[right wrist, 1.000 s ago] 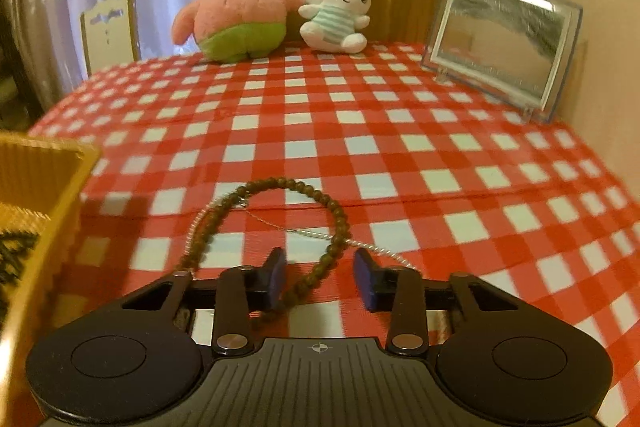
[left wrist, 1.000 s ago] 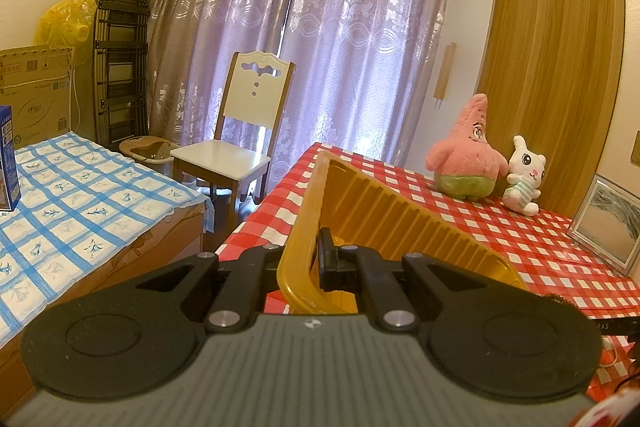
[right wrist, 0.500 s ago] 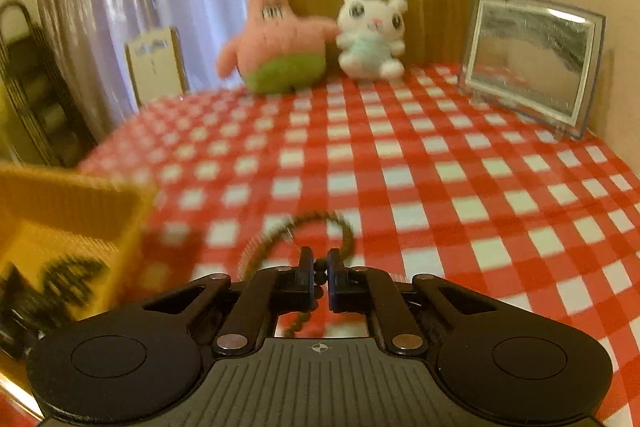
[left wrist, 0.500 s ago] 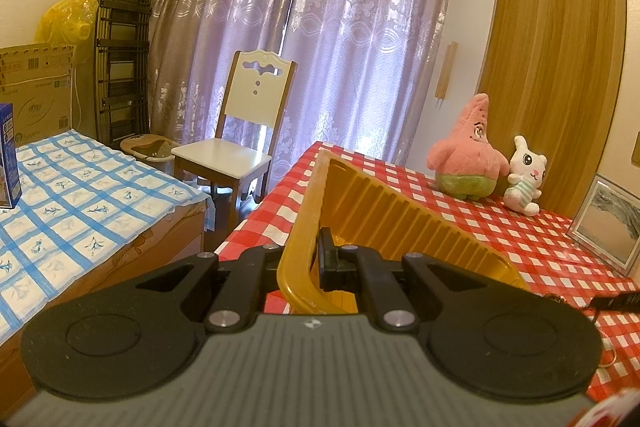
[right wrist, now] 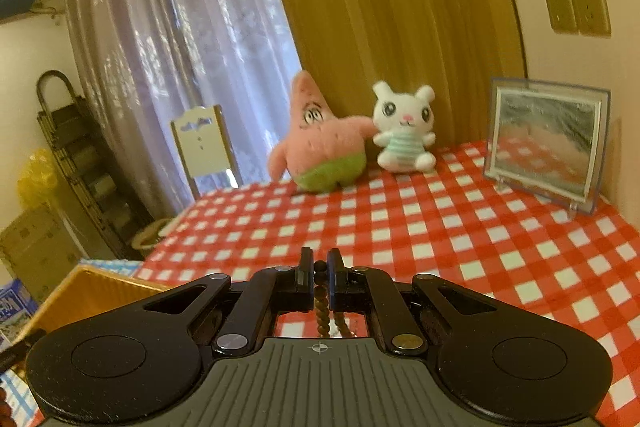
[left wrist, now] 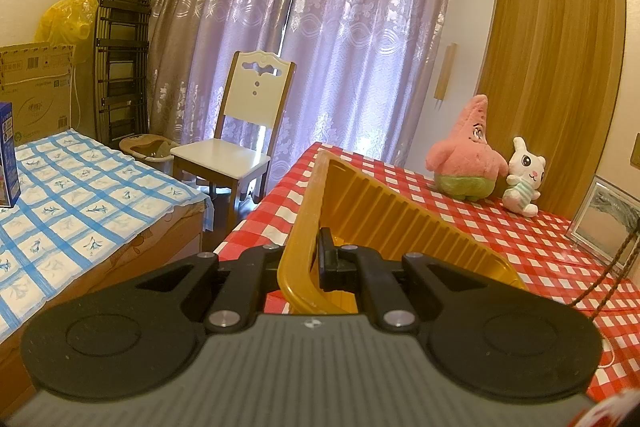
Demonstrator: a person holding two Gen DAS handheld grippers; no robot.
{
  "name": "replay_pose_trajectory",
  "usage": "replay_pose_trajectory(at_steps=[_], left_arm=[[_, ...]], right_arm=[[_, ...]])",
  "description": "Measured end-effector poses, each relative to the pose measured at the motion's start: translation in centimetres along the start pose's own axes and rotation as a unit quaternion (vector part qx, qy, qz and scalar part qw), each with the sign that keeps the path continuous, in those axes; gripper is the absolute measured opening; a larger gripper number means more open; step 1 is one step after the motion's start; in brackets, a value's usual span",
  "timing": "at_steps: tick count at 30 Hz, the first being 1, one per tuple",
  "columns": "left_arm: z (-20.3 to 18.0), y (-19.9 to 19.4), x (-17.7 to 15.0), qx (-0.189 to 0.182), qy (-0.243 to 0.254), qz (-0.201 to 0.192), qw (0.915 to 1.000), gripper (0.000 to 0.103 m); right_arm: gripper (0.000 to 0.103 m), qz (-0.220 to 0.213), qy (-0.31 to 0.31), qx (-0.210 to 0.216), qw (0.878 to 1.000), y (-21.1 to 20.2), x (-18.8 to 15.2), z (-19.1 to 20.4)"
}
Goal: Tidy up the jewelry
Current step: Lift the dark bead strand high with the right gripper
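My left gripper (left wrist: pixel 310 261) is shut on the near rim of a yellow ribbed tray (left wrist: pixel 384 215), which rests on the red-checked table (left wrist: pixel 520 239). My right gripper (right wrist: pixel 319 275) is shut on a brown bead necklace (right wrist: pixel 321 311), lifted above the table (right wrist: pixel 440 227); the beads hang down between and below the pads. In the left wrist view the hanging brown bead necklace (left wrist: pixel 608 275) shows at the far right edge. The tray's corner (right wrist: pixel 92 287) appears at the lower left of the right wrist view.
A pink star plush (right wrist: pixel 320 143) and a white bunny plush (right wrist: pixel 404 131) sit at the table's far edge beside a framed picture (right wrist: pixel 546 143). A white chair (left wrist: pixel 244 131), a bed with blue-checked cover (left wrist: pixel 72 187) and curtains stand left of the table.
My right gripper closed on the bead necklace and rose from the table with it, tilting upward. The hanging beads now show in the left wrist view. My left gripper stayed put on the tray.
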State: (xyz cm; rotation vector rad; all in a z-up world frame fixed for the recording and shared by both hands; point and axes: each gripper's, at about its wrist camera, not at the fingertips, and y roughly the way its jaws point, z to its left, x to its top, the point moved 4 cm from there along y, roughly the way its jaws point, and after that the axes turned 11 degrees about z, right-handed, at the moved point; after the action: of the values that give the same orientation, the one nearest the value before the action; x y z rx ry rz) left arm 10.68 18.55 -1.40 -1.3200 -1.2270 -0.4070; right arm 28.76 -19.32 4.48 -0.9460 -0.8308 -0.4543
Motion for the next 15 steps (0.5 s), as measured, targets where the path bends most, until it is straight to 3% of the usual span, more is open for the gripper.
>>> replay_pose_trajectory(at_steps=[15], left_arm=[[-0.1, 0.1, 0.0, -0.001, 0.000, -0.001, 1.0000, 0.006]], right_arm=[[0.006, -0.022, -0.016, 0.034, 0.999, -4.4, 2.2, 1.3]])
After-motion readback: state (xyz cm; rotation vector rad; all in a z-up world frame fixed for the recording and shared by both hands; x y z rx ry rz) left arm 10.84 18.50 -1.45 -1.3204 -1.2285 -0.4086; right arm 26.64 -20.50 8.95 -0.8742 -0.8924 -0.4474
